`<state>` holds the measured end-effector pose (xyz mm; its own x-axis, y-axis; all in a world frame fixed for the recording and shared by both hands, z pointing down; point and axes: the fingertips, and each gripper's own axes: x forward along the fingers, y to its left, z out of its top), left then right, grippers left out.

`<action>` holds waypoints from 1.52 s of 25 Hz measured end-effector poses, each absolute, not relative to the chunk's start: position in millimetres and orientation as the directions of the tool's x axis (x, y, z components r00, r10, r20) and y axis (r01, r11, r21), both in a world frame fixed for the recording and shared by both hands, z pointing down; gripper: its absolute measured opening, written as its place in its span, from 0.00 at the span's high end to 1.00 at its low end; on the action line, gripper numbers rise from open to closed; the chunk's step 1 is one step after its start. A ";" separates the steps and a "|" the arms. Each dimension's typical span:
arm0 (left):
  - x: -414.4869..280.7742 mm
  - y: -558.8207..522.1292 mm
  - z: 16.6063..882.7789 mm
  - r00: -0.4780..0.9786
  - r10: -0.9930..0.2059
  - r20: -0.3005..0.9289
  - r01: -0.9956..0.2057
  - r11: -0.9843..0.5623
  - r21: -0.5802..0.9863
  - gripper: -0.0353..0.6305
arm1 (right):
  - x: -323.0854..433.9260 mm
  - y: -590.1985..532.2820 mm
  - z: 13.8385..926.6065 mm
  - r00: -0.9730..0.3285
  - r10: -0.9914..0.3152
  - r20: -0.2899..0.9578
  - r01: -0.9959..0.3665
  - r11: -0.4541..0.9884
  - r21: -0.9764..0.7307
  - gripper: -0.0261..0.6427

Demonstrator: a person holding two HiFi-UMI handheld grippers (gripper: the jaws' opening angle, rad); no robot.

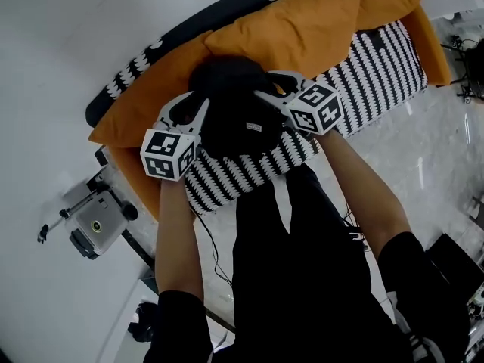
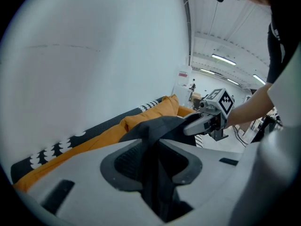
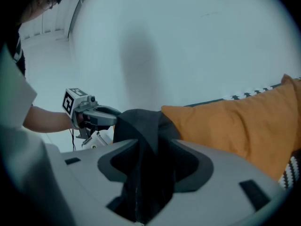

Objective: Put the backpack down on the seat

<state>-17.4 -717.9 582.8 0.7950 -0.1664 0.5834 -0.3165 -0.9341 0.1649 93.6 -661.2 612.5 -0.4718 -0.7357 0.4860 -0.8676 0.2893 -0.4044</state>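
Observation:
The black backpack (image 1: 234, 116) rests on the black-and-white patterned seat (image 1: 363, 74) of a sofa, against an orange cushion (image 1: 295, 29). My left gripper (image 1: 193, 103) is at the pack's left side; in the left gripper view its jaws (image 2: 157, 173) pinch a fold of black backpack fabric (image 2: 157, 126). My right gripper (image 1: 271, 87) is at the pack's right side. In the right gripper view its jaws (image 3: 146, 173) stand a little apart, with loose backpack fabric (image 3: 141, 126) still hanging between them. Each gripper view shows the other gripper across the pack.
Orange cushions line the sofa back along a white wall. On the floor left of the sofa stands a grey device on a stand (image 1: 94, 221) with cables. A dark case (image 1: 454, 259) lies at the lower right. My legs are close to the seat's front edge.

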 end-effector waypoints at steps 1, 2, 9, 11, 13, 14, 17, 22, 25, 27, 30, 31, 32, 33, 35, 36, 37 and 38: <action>-20.3 -719.4 581.1 0.792 -0.178 0.585 -0.328 -0.931 0.161 0.79 | 100.0 -656.0 613.4 -0.462 -0.737 0.492 -0.872 0.279 -0.402 0.67; -23.0 -720.5 578.7 0.789 -0.189 0.584 -0.339 -0.927 0.158 0.79 | 106.3 -650.5 612.6 -0.455 -0.741 0.494 -0.875 0.271 -0.400 0.67; -26.4 -705.9 534.9 0.819 -0.232 0.525 -0.366 -0.916 0.167 0.79 | 135.1 -616.3 574.0 -0.422 -0.798 0.429 -0.881 0.250 -0.402 0.67; -18.6 -696.6 513.4 0.844 -0.240 0.479 -0.367 -0.910 0.191 0.79 | 142.0 -612.0 548.9 -0.421 -0.825 0.377 -0.874 0.258 -0.411 0.67; -9.6 -686.4 487.0 0.874 -0.250 0.416 -0.367 -0.901 0.230 0.79 | 147.3 -609.1 517.0 -0.427 -0.848 0.315 -0.868 0.286 -0.407 0.68; -5.4 -680.3 472.4 0.889 -0.254 0.382 -0.363 -0.899 0.246 0.80 | 148.2 -607.0 498.9 -0.433 -0.856 0.283 -0.865 0.306 -0.398 0.68; 8.1 -658.6 426.7 0.922 -0.254 0.292 -0.331 -0.909 0.254 0.85 | 148.5 -595.8 441.3 -0.457 -0.869 0.191 -0.861 0.379 -0.339 0.80; 25.3 -614.5 348.7 0.958 -0.235 0.163 -0.264 -0.945 0.192 0.89 | 146.7 -563.9 352.2 -0.513 -0.855 0.079 -0.846 0.488 -0.214 0.90; 29.0 -585.4 308.5 0.966 -0.229 0.122 -0.246 -0.958 0.145 0.91 | 148.0 -540.6 312.2 -0.543 -0.838 0.056 -0.836 0.534 -0.125 0.91; 26.7 -569.0 288.6 0.966 -0.236 0.102 -0.247 -0.962 0.118 0.91 | 148.3 -524.2 288.1 -0.565 -0.824 0.038 -0.824 0.562 -0.070 0.92; 21.3 -540.8 266.9 0.967 -0.238 0.088 -0.245 -0.965 0.089 0.91 | 146.8 -493.1 252.3 -0.596 -0.803 -0.001 -0.803 0.596 -0.001 0.92; 20.1 -530.0 261.3 0.968 -0.237 0.087 -0.244 -0.966 0.082 0.91 | 147.1 -481.6 241.1 -0.605 -0.796 -0.017 -0.796 0.605 0.012 0.92; 18.9 -519.5 256.4 0.968 -0.238 0.085 -0.244 -0.967 0.078 0.91 | 147.9 -470.5 231.1 -0.613 -0.790 -0.033 -0.790 0.612 0.021 0.92; 17.2 -509.8 251.8 0.967 -0.242 0.081 -0.248 -0.966 0.078 0.91 | 148.9 -460.0 222.8 -0.619 -0.784 -0.046 -0.786 0.618 0.025 0.92; 11.8 -493.2 243.7 0.963 -0.260 0.066 -0.265 -0.960 0.088 0.91 | 151.1 -441.7 212.0 -0.627 -0.777 -0.063 -0.779 0.627 0.023 0.92; 8.1 -486.0 240.3 0.961 -0.272 0.055 -0.276 -0.956 0.097 0.91 | 151.9 -433.4 209.3 -0.630 -0.774 -0.067 -0.776 0.630 0.021 0.92; 3.8 -479.2 237.6 0.957 -0.286 0.042 -0.289 -0.952 0.105 0.91 | 152.4 -425.2 208.1 -0.632 -0.772 -0.069 -0.774 0.633 0.018 0.92; -0.6 -472.5 235.9 0.953 -0.302 0.028 -0.303 -0.946 0.112 0.91 | 152.5 -416.6 207.8 -0.635 -0.770 -0.070 -0.772 0.635 0.015 0.92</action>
<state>-0.6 -472.5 235.9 0.9529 -0.3020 0.0282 -0.3032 -0.9463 0.1119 152.5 -416.6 207.8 -0.6346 -0.7696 -0.0702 -0.7721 0.6353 0.0152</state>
